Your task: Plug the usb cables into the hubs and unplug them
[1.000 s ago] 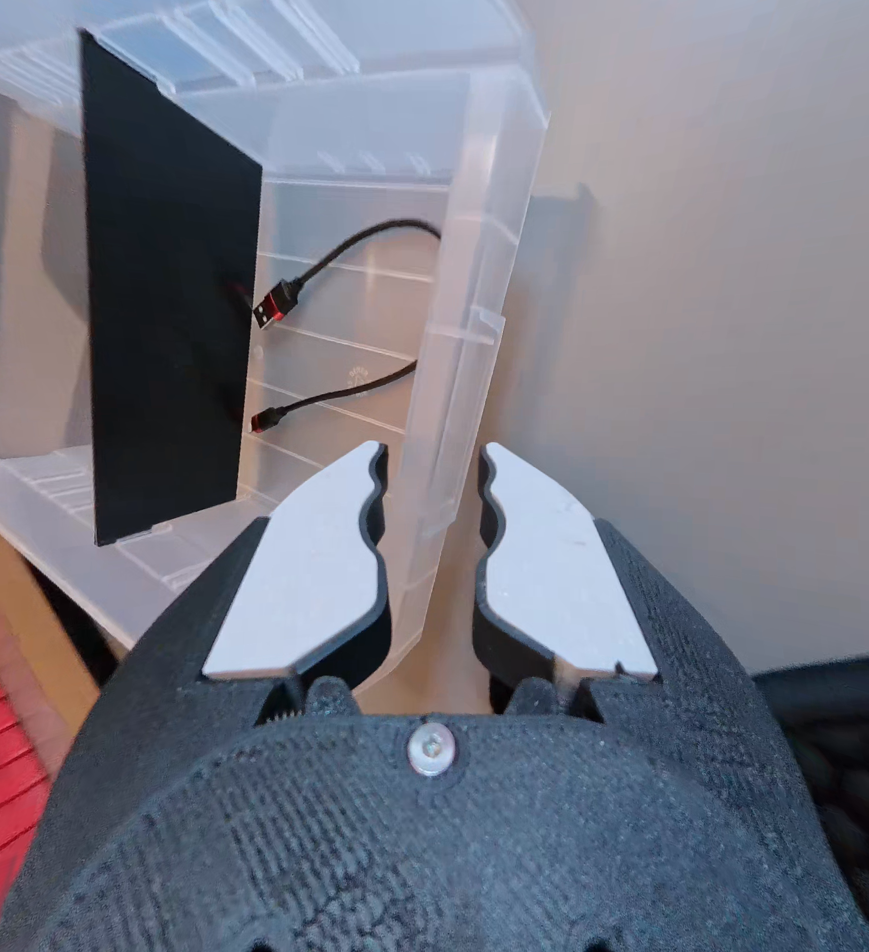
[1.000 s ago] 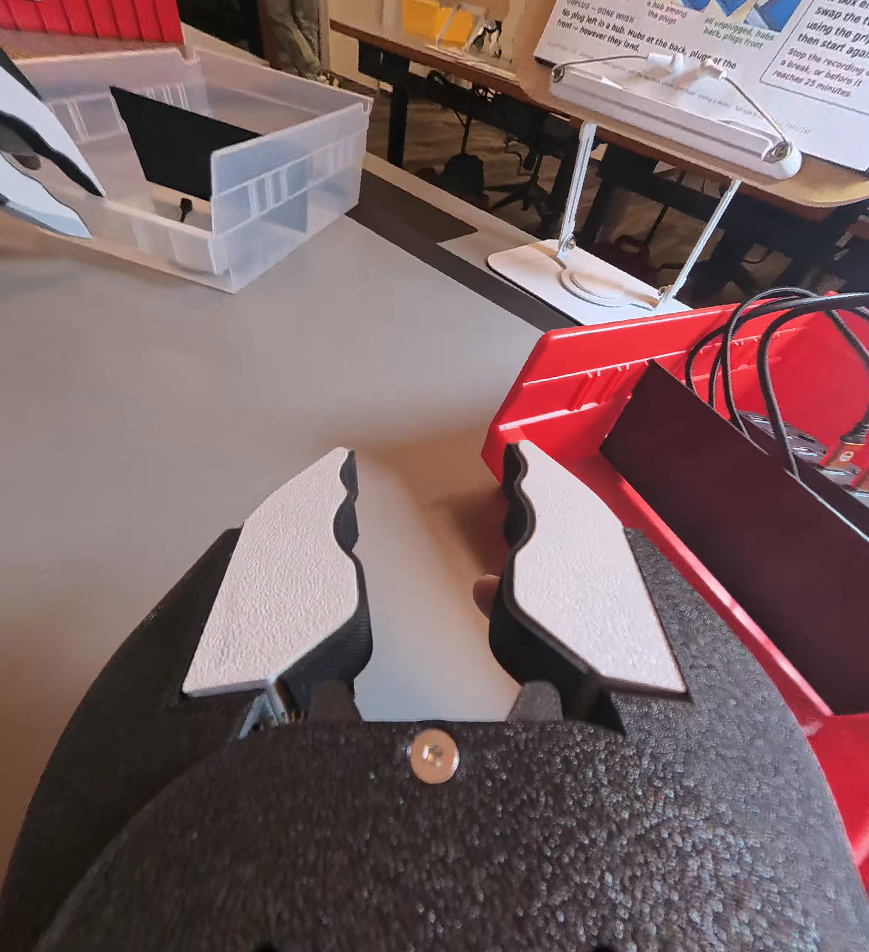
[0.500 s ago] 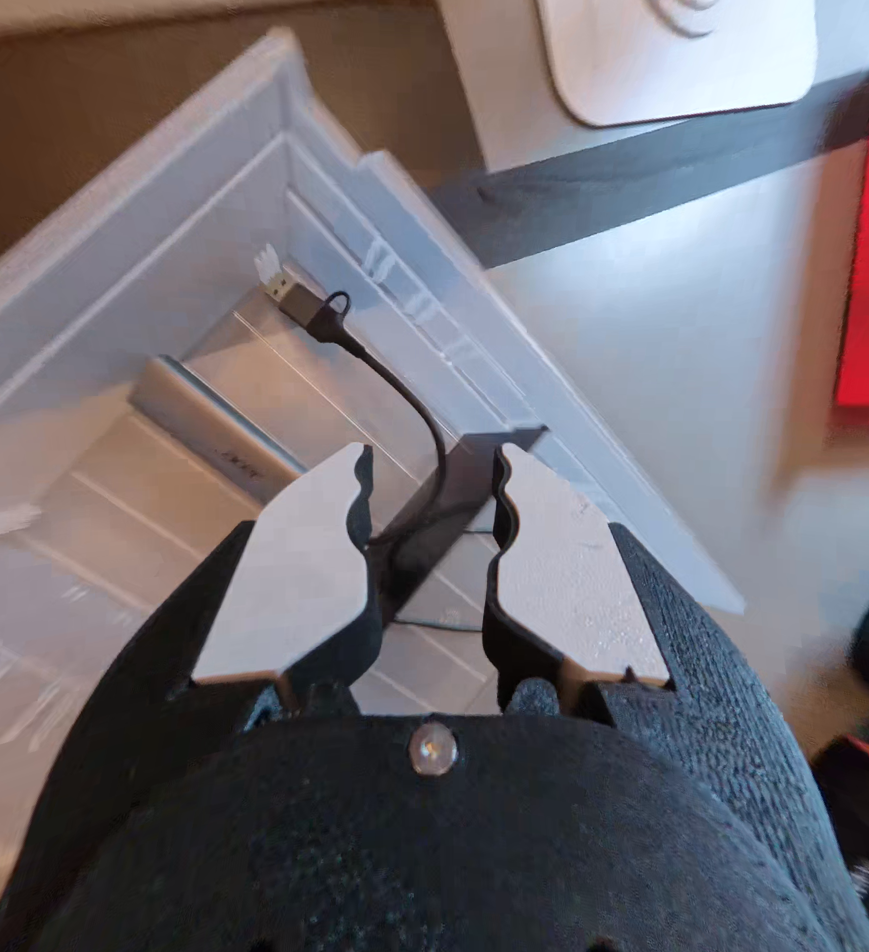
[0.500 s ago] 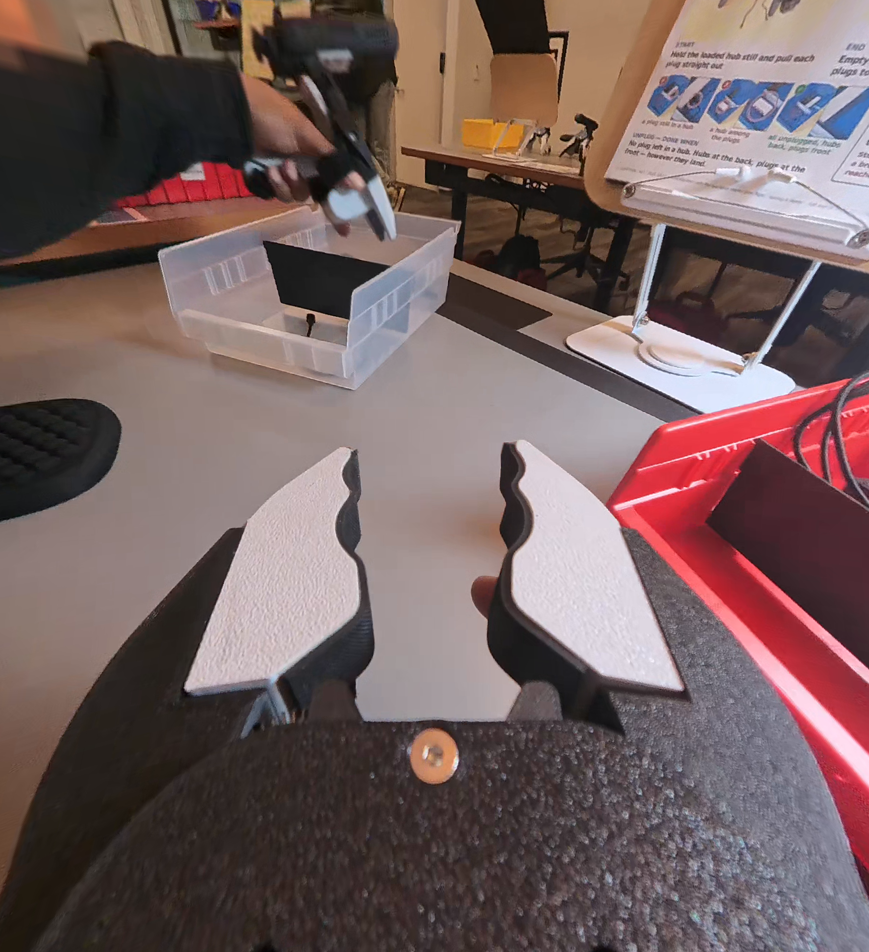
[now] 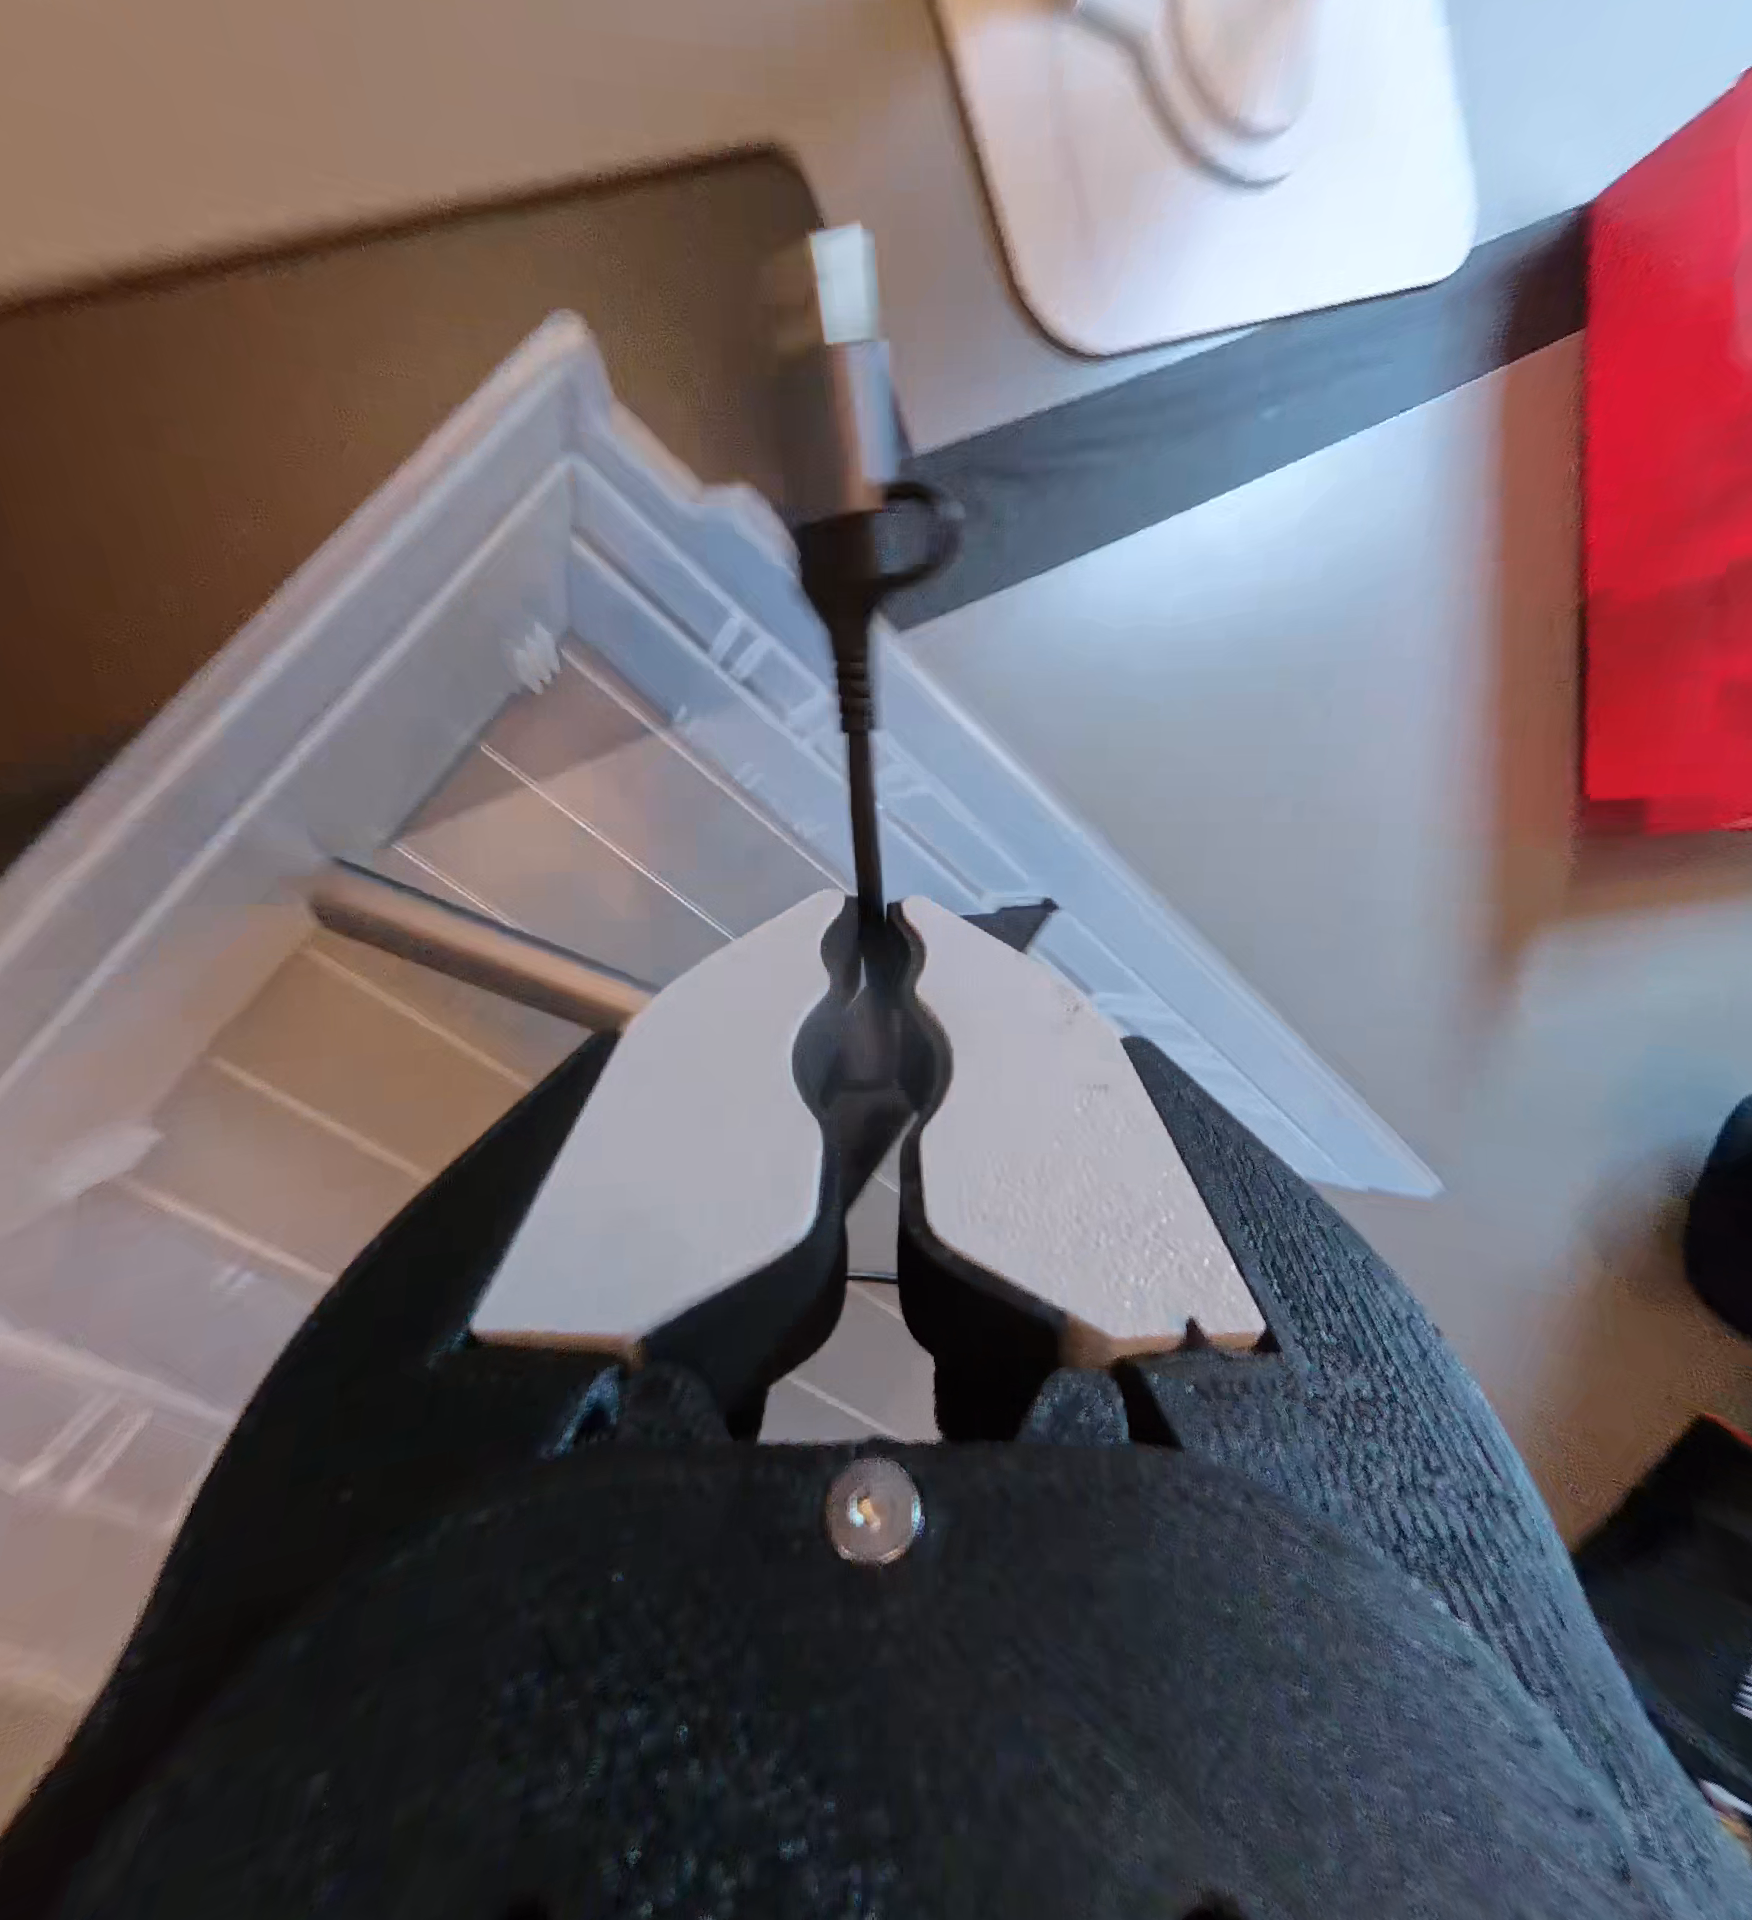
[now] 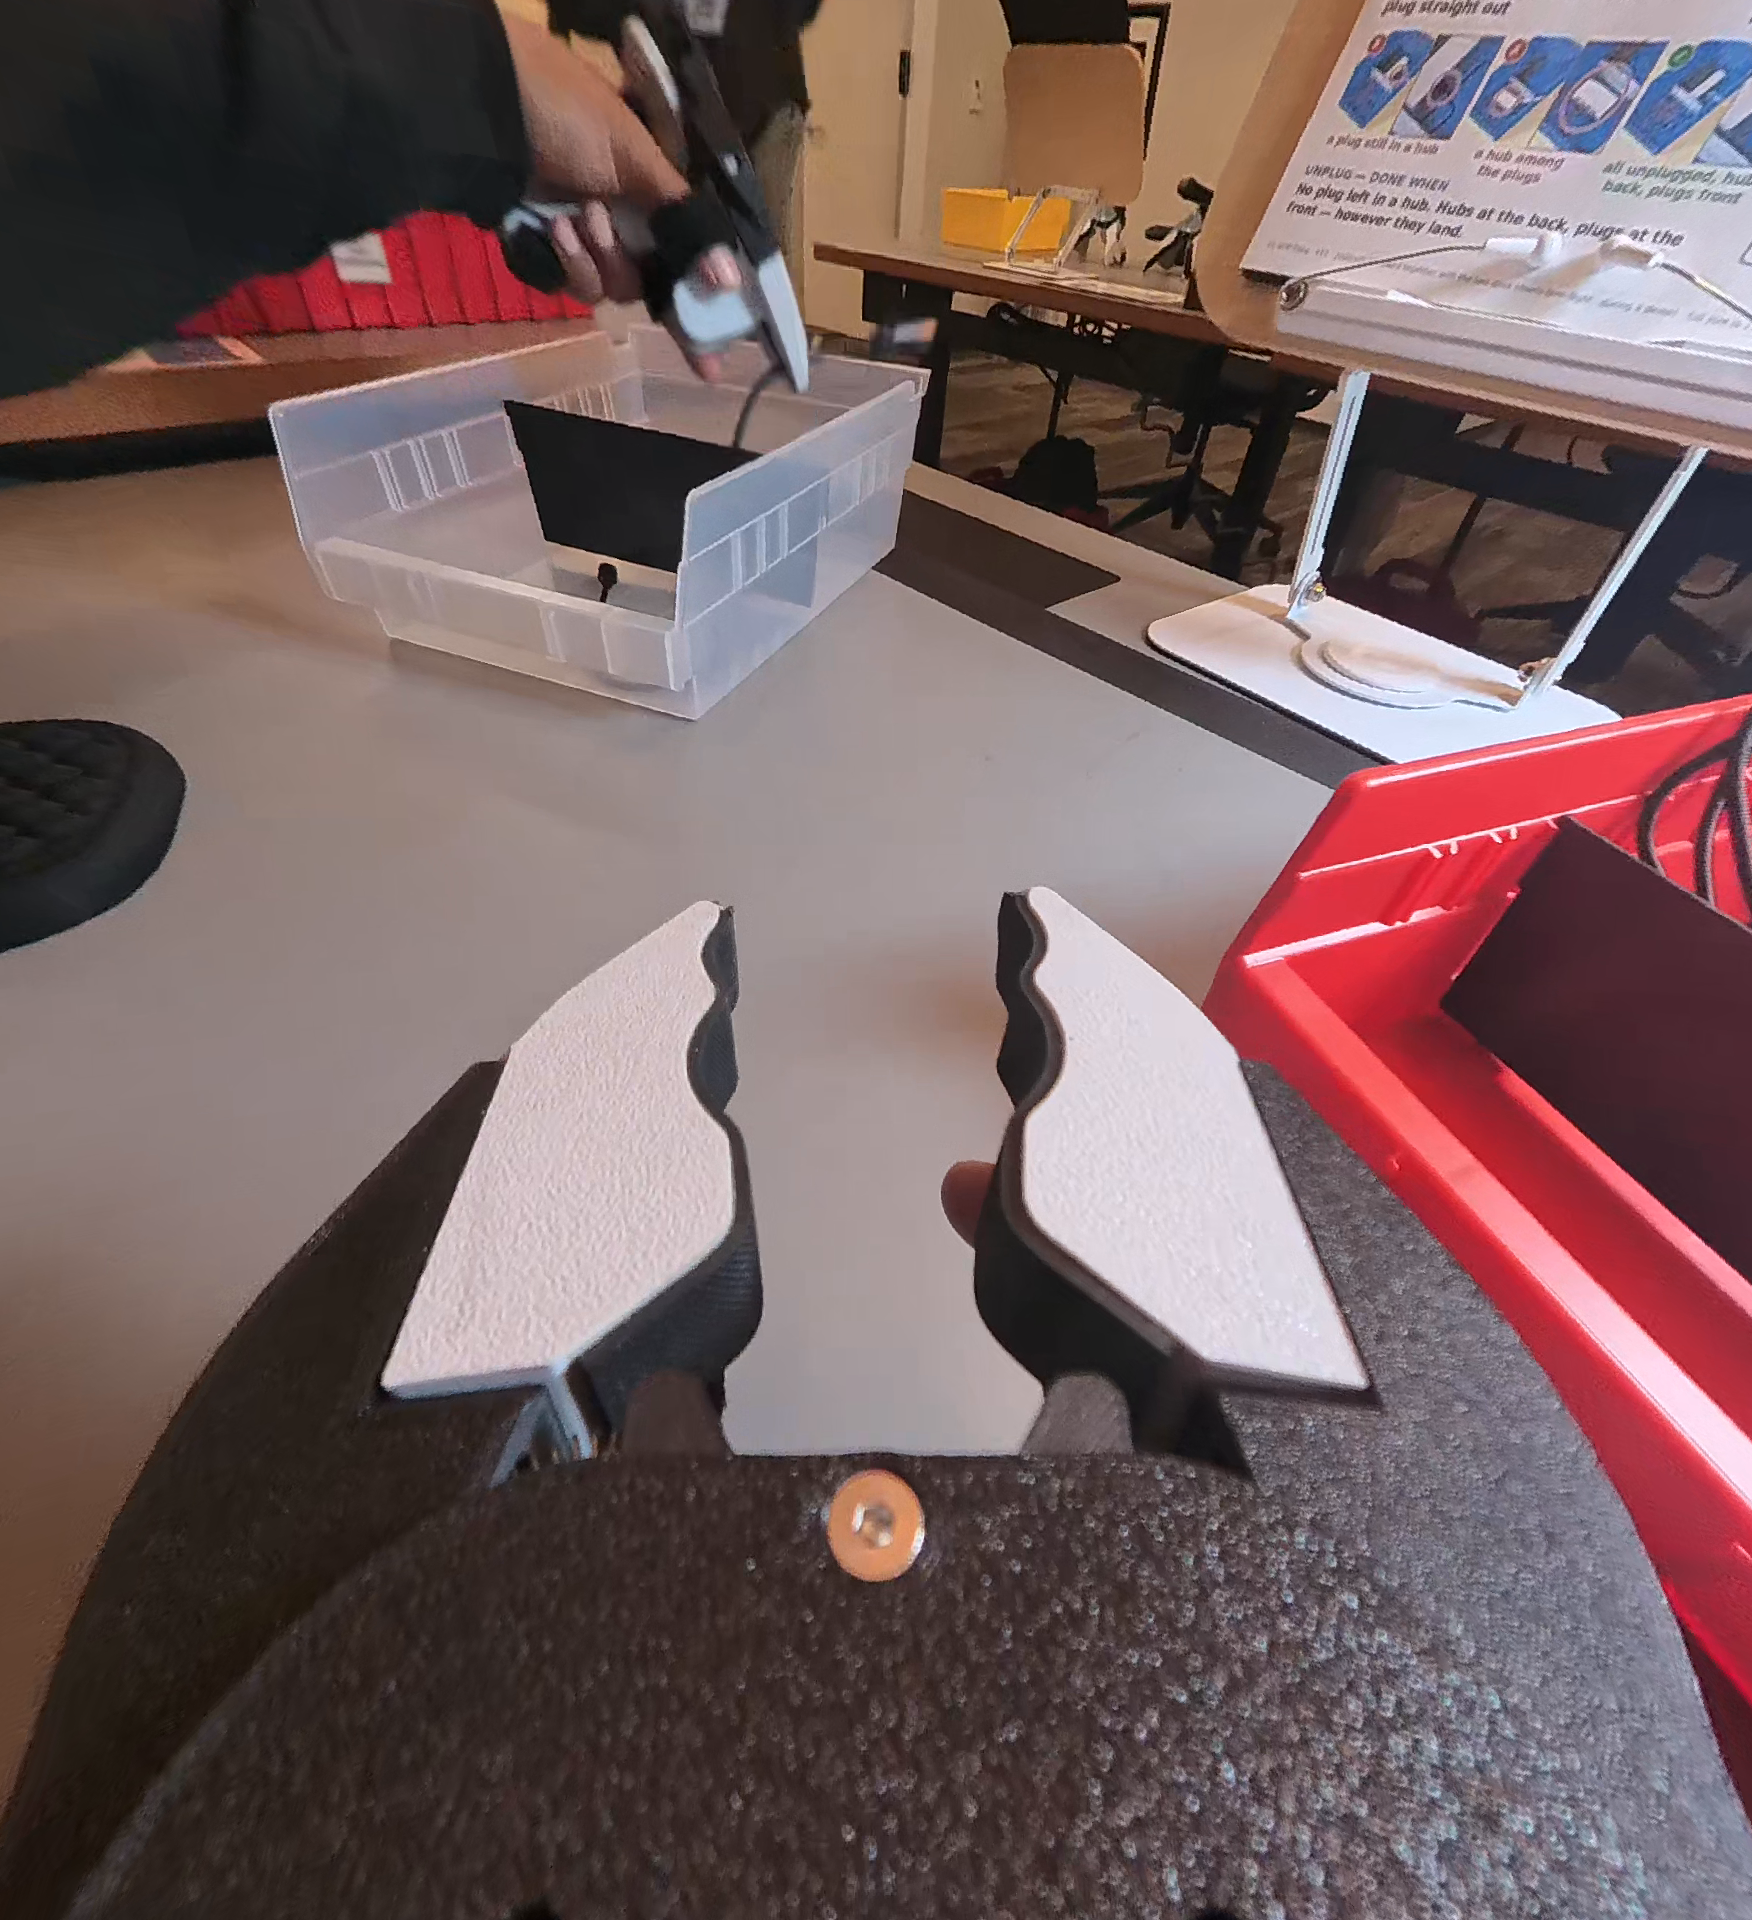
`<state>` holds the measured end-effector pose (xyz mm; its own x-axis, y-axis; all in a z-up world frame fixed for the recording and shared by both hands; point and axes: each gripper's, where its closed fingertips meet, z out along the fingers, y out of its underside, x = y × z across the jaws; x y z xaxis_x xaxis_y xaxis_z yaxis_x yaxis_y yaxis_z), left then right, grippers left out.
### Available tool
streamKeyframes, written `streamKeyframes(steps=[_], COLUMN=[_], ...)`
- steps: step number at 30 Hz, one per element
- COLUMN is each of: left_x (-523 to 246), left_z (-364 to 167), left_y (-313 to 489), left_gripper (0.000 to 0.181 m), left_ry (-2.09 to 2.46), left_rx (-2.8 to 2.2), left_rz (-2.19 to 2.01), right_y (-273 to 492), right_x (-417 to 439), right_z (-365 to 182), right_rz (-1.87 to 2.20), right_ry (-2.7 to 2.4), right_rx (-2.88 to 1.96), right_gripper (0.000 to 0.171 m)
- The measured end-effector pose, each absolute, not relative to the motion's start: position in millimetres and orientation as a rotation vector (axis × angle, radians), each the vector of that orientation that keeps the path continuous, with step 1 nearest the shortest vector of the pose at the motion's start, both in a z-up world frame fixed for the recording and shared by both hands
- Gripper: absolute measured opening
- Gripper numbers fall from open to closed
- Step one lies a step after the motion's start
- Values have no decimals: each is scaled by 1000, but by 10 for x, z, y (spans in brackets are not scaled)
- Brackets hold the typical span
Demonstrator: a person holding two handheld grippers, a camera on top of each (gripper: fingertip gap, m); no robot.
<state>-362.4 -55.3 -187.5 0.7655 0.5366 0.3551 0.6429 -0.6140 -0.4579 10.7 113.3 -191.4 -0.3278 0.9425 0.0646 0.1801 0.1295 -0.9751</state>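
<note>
Half a second ago the left gripper (image 5: pixel 870 920) stood parted above the black divider (image 6: pixel 633 497) inside the clear bin (image 6: pixel 498 613); now its fingers are clenched on the black cord of a usb cable (image 5: pixel 859 727), which rises straight out from the tips with its grey plug (image 5: pixel 856 343) well beyond the bin's far rim and touching nothing. Below the gripper, still within the clear bin, a silver hub (image 5: pixel 477 951) lies on the floor of the rear compartment, partly hidden by the left finger. Seen from the right wrist view, the left gripper (image 6: pixel 784 353) hangs over the bin's far corner with the cord trailing down behind the divider, and a second small plug (image 6: pixel 606 575) lies in the front compartment. On the near side of the clear bin the grey table (image 6: pixel 456 894) runs bare up to the right gripper (image 6: pixel 867 925), which hovers there released, its fingers wide apart and holding nothing. Right of the bin, well apart, stands a red bin (image 6: pixel 1371 997) with black cables (image 6: pixel 1713 821) looped inside; a black pad (image 6: pixel 20 831) lies to the clear bin's near left.
</note>
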Motion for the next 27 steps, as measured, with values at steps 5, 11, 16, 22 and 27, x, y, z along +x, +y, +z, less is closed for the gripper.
streamKeyframes(steps=[5, 11, 16, 22, 27], left_x=[-3145, -1929, -870, -77, -143], left_z=[-980, -271, -56, -329, -507], left_y=[-534, -290, -130, 10, 34], left_gripper=[4, 4, 4, 4, 8], left_ry=[-531, -100, 183, 364, 348], left_rx=[-2277, -2119, -1985, -1891, -1863], left_rz=[-5, 85, 12, -172, -250], right_y=[1026, 744, 438, 131, 272], right_x=[42, -176, -392, -327, -311], right_z=[-1883, -1580, -1393, -2034, -2024], right_rz=[1256, 1170, 1049, 775, 725], right_ry=[-1665, -1739, -1850, -2120, -2023], right_rx=[-1068, -880, -663, -357, -320], right_gripper=[47, 49, 60, 31, 18])
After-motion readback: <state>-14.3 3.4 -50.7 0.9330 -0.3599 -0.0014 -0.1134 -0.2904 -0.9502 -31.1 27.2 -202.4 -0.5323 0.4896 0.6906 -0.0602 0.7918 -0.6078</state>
